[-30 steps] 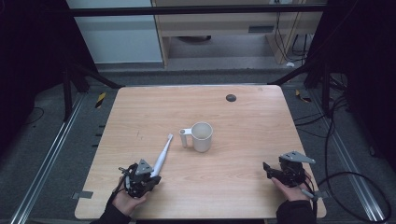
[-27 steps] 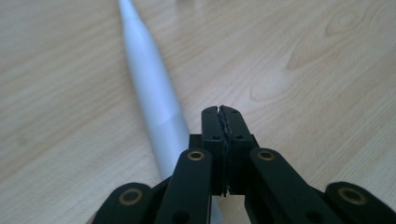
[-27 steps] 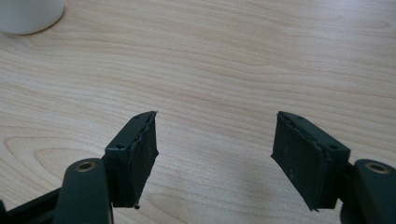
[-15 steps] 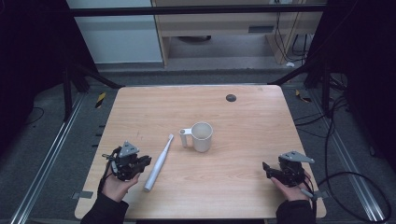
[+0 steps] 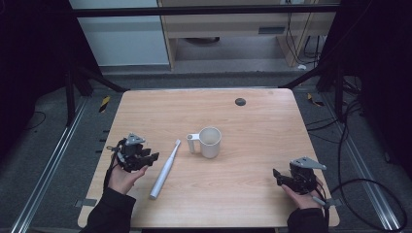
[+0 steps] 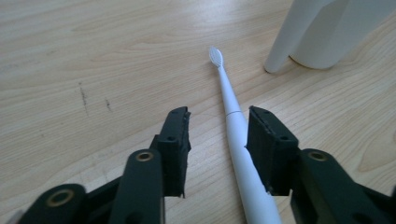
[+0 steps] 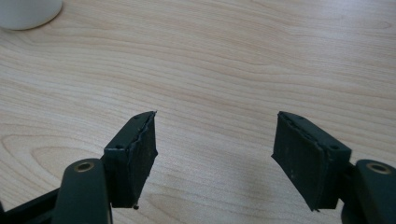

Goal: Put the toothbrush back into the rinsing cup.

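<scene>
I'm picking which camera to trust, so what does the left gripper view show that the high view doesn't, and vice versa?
Left gripper view: the toothbrush bristles up close, its handle seen between the left gripper jaws, which have just been opening, ungripped. High view: the right gripper and the dark hole at the far edge. Shared: toothbrush, white mug, wooden table.

1. Pale, matt wood grain, faintly scuffed, is being shown by the surface (image 6: 93, 56).
2. Smooth white plastic is being shown by the toothbrush (image 6: 238, 140).
3. A glossy white finish is being shown by the mug (image 5: 210, 142).
</scene>
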